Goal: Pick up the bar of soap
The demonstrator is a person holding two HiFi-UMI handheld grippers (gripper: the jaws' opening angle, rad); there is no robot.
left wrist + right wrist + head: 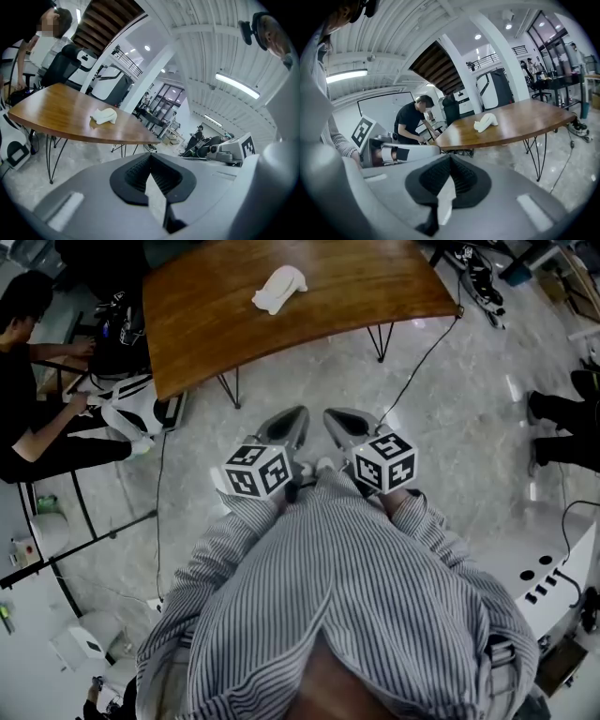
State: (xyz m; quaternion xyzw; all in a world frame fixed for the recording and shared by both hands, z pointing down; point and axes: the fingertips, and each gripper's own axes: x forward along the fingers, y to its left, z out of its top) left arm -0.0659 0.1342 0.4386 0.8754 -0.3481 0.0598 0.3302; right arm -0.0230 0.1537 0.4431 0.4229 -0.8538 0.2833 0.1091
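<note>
Bar of soap (279, 289), a white lumpy thing, lies alone on the wooden table (375, 282), toward its far side, at 12 o'clock from the grippers and well apart from them. Left gripper (286, 427) and right gripper (347, 426) are side by side close to the chest, both tongs pressed together with nothing in them. Likely a ready stance, reach not yet begun. Seated person (28, 418) at the table's 9 o'clock.

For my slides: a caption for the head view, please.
Left gripper and right gripper, both shut and empty, point toward the soap on the wooden table.
</note>
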